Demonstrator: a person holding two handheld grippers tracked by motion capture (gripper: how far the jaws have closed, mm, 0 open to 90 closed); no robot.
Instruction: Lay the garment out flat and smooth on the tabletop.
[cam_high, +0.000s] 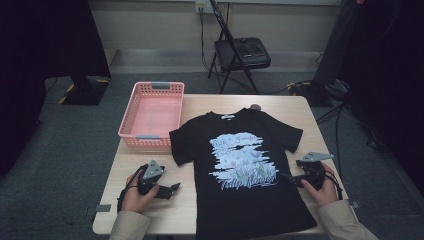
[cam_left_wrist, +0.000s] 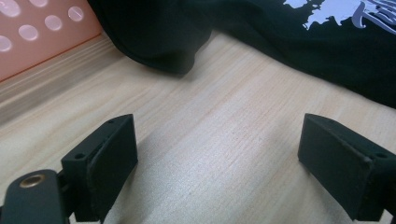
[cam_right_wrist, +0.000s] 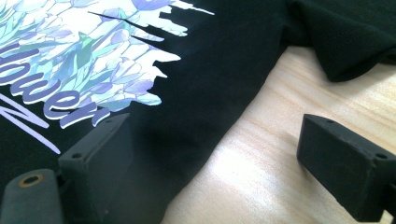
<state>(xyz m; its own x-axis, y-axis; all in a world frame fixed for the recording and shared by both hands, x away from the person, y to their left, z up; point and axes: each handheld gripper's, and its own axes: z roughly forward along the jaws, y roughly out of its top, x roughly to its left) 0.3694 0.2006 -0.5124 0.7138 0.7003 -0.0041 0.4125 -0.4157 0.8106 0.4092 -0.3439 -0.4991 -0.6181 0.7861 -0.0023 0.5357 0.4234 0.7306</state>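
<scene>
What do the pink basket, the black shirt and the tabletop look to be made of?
Pink basket: likely moulded plastic, with round holes in its wall. Black shirt: soft matte knit, probably cotton, with a smooth printed flower picture. Tabletop: pale wood grain with a slight sheen, perhaps laminate.

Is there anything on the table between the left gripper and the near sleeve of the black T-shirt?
Nothing visible. In the left gripper view, bare wood lies between the open left gripper and the sleeve of the T-shirt. The pink basket sits off to the side, clear of that path.

Recording lab: black curtains (cam_high: 45, 40), floor cables (cam_high: 345, 107), folding chair (cam_high: 240, 50).
</scene>
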